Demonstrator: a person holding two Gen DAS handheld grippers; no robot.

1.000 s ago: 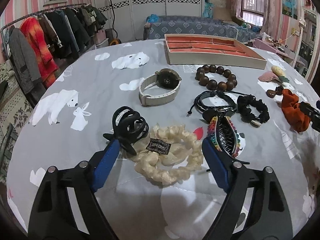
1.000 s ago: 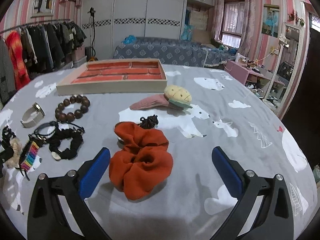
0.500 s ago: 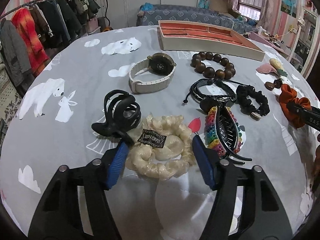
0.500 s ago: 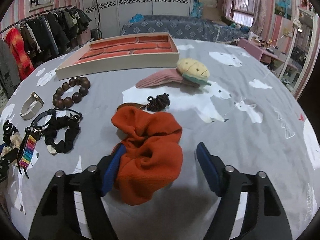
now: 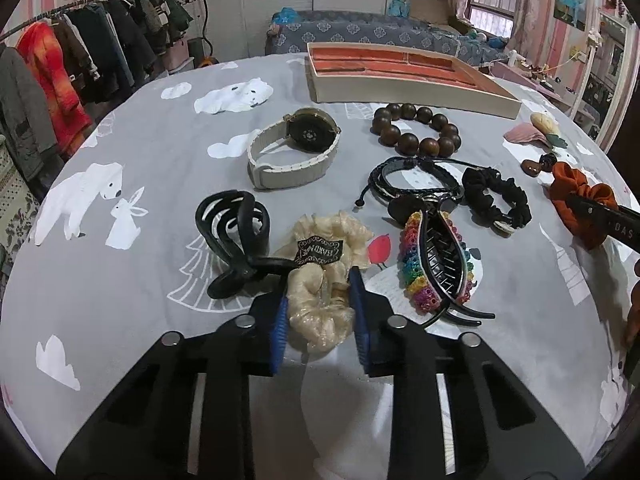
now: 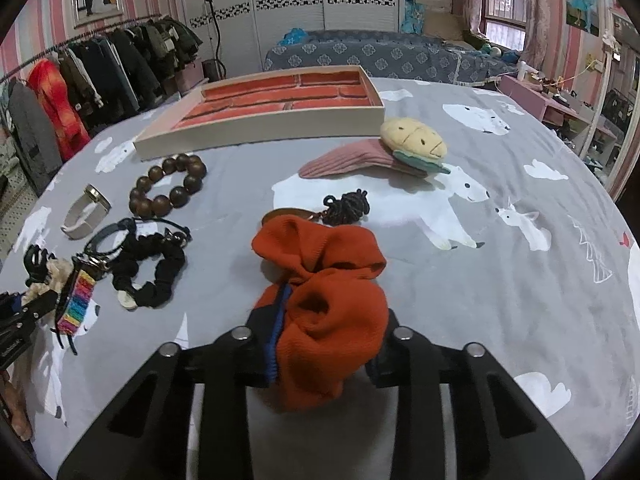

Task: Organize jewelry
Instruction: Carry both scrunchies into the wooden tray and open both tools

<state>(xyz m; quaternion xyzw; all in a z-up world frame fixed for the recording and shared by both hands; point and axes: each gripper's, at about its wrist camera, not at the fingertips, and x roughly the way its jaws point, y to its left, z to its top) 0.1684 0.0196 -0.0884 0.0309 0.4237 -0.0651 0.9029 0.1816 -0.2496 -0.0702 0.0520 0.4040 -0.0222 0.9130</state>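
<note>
cream satin is bunched between the blue pads of the left gripper [image 5: 318,312]: its jaws have just been closing and now pinch the near loop of the cream scrunchie [image 5: 326,276], which lies near the left of the grey printed cloth [image 5: 160,160]. the black claw clip [image 5: 236,248] touches that scrunchie on its left, one prong lying against the fabric by the black label. my worry is that a lift would drag the clip along or flick it aside. satin is slippery, so only a thin fold may be caught, and it could slide out on the way.

just to the right, the rainbow hair clip [image 5: 436,264] lies close beside the right pad; a sideways swing could knock it into the black scrunchie [image 5: 496,200] and the braided cords [image 5: 416,176].

further right, the right gripper [image 6: 326,332] has also just been closing, and its pads squeeze the near half of the orange scrunchie [image 6: 324,292]. the far half flops loose on the cloth, touching a small dark knotted tie [image 6: 348,208]. that tie may snag and come along.

the divided tray [image 6: 260,136], with its orange lining, sits at the far side, past the wooden bead bracelet [image 6: 168,184] and the watch [image 5: 296,148]. both loads must cross those pieces, so a low carry could sweep them out of place, and two hands arriving together may crowd one compartment.
</note>
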